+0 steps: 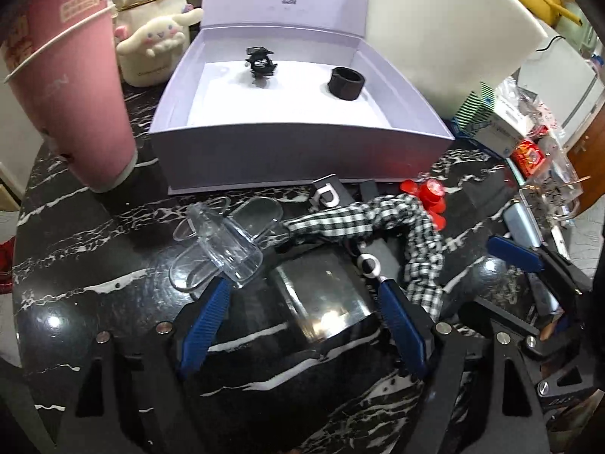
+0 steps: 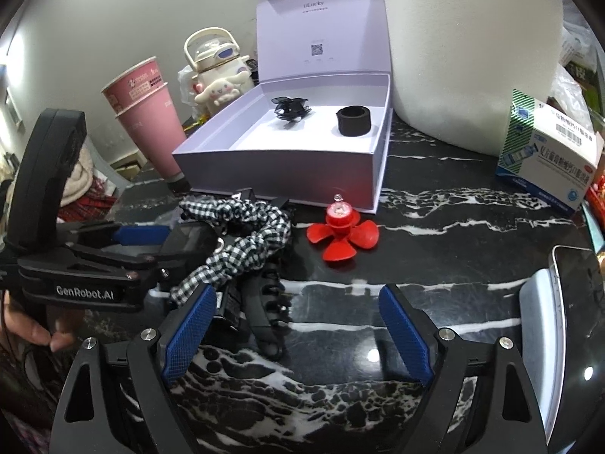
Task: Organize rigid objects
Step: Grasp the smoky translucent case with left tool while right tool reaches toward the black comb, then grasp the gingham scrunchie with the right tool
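Marble table [image 2: 453, 227], my left gripper [image 1: 302, 287] and right gripper [image 2: 298, 295] both with jaws spread wide and empty, black ring [image 2: 354, 120] and black clip [image 2: 290, 110] inside lavender box [image 2: 280, 170], red flower toy [image 2: 342, 232] just before it.

The table [image 2: 453, 227], across the lower frame, is glossy black marble-look stone with white veins; the open box [image 2: 287, 166] at upper centre is matt lilac cardboard. Centre-left lie a clear plastic piece [image 1: 223, 246] and checked woven cloth [image 1: 378, 223], beside a shiny red plastic flower [image 2: 342, 232].
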Tool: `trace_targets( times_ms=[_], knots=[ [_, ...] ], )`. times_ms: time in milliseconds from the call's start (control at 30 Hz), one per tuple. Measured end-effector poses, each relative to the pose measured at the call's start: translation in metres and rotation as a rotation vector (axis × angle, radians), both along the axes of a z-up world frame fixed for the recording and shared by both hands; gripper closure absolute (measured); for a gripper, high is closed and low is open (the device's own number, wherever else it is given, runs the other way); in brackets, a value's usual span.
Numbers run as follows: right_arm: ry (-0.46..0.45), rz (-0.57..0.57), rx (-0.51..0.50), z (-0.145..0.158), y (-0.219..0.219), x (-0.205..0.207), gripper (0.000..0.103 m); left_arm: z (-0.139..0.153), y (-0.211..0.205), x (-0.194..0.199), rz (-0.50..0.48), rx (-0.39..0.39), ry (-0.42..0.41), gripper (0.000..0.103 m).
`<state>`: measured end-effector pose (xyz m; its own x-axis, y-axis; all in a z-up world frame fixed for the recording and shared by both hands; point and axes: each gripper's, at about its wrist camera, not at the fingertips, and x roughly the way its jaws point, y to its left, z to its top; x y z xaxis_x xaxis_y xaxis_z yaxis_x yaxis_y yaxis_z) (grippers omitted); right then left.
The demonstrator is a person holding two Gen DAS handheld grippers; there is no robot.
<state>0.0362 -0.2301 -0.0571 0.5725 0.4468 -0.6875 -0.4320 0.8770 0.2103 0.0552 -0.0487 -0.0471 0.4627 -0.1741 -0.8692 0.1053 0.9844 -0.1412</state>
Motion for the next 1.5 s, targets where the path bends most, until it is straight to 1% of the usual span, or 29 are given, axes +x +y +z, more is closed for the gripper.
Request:
trace_targets(
  times_ms=[67,133,200,233,267,333,400,600,800,867,967,1067,1100,1167,1200,1333,1367,1500],
  knots=[
    [-0.014,0.002,-0.025,-0.002,0.001,-0.002,0.014,-0.003,-0.001,0.001,-0.009,0.002,0.007,0.022],
    [-0.024,0.014,-0.04,-0.005,0.002,-0.005,0.014,-0.002,-0.001,-0.001,-0.018,-0.012,-0.01,0.025],
    [-0.029,0.029,-0.05,-0.007,0.004,-0.006,0.016,-0.002,-0.003,-0.005,-0.027,0.004,-0.035,0.036],
    [-0.029,0.034,-0.053,-0.009,0.005,-0.006,0.02,-0.002,-0.005,-0.005,-0.036,0.004,-0.036,0.04],
    [-0.03,0.036,-0.056,-0.009,0.006,-0.006,0.022,-0.002,-0.007,-0.004,-0.047,-0.004,-0.033,0.047],
    [-0.029,0.042,-0.059,-0.011,0.007,-0.004,0.029,-0.002,-0.009,-0.005,-0.058,0.003,-0.043,0.047],
    [-0.029,0.04,-0.061,-0.011,0.007,-0.003,0.032,-0.002,-0.01,-0.006,-0.071,0.013,-0.056,0.048],
    [-0.024,0.036,-0.056,-0.013,0.006,0.0,0.036,-0.001,-0.005,-0.009,-0.087,-0.013,-0.054,0.048],
    [-0.002,0.074,-0.055,-0.02,0.017,0.005,0.037,-0.001,-0.001,-0.019,-0.103,-0.018,-0.05,0.048],
    [-0.016,0.082,-0.076,-0.021,0.023,0.007,0.038,-0.001,0.002,-0.02,-0.105,-0.028,-0.048,0.049],
    [-0.02,0.101,-0.086,-0.021,0.029,0.01,0.044,-0.004,0.004,-0.022,-0.111,-0.043,-0.034,0.05],
    [-0.028,0.117,-0.103,-0.021,0.037,0.015,0.051,-0.006,0.007,-0.021,-0.098,-0.045,-0.036,0.05],
    [-0.032,0.122,-0.11,-0.021,0.039,0.015,0.055,-0.006,0.007,-0.02,-0.097,-0.044,-0.038,0.05],
    [-0.038,0.14,-0.12,-0.021,0.043,0.014,0.066,-0.006,0.006,-0.019,-0.096,-0.036,-0.043,0.05],
    [-0.039,0.146,-0.118,-0.021,0.046,0.013,0.075,-0.006,0.004,-0.018,-0.098,-0.029,-0.047,0.05],
    [-0.034,0.136,-0.107,-0.021,0.043,0.009,0.075,-0.007,0.0,-0.017,-0.099,-0.005,-0.067,0.05],
    [-0.031,0.133,-0.106,-0.021,0.04,0.008,0.075,-0.007,-0.001,-0.018,-0.104,-0.002,-0.071,0.058],
    [-0.022,0.119,-0.12,-0.021,0.027,-0.004,0.075,-0.008,-0.002,-0.021,-0.115,0.014,-0.085,0.058]
  ],
)
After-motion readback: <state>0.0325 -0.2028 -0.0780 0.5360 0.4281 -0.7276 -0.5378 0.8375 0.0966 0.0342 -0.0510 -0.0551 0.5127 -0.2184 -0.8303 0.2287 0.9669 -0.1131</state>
